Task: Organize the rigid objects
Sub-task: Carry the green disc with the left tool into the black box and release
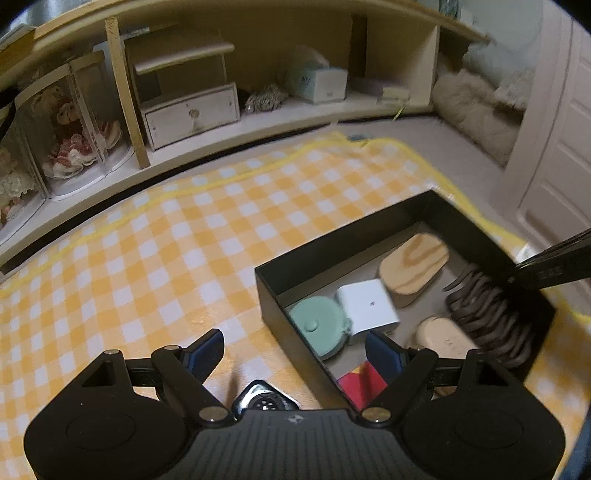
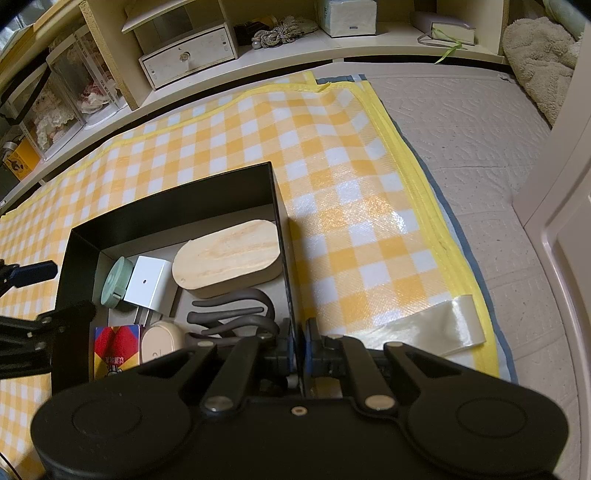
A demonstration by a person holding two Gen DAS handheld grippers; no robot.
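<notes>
A black open box [image 1: 280,306] sits on the yellow checked mat. It holds an oval wooden box [image 1: 413,266], a white charger [image 1: 365,306], a round green case [image 1: 319,325], dark brown hooks [image 1: 487,317], a beige oval piece [image 1: 443,336] and a red card pack [image 1: 360,384]. My left gripper [image 1: 295,350] is open and holds nothing, one finger outside the box's near wall and the other over its inside. A silver watch body [image 1: 264,400] lies on the mat just under it. My right gripper [image 2: 297,347] is shut on the box's right wall [image 2: 284,236].
Low wooden shelves [image 1: 258,114] run along the back with a small drawer unit [image 1: 192,114], doll cases [image 1: 74,144] and a tissue box [image 2: 347,16]. Pale carpet [image 2: 480,155] lies right of the mat, then a white door [image 2: 565,221] and a fluffy cushion [image 2: 543,62].
</notes>
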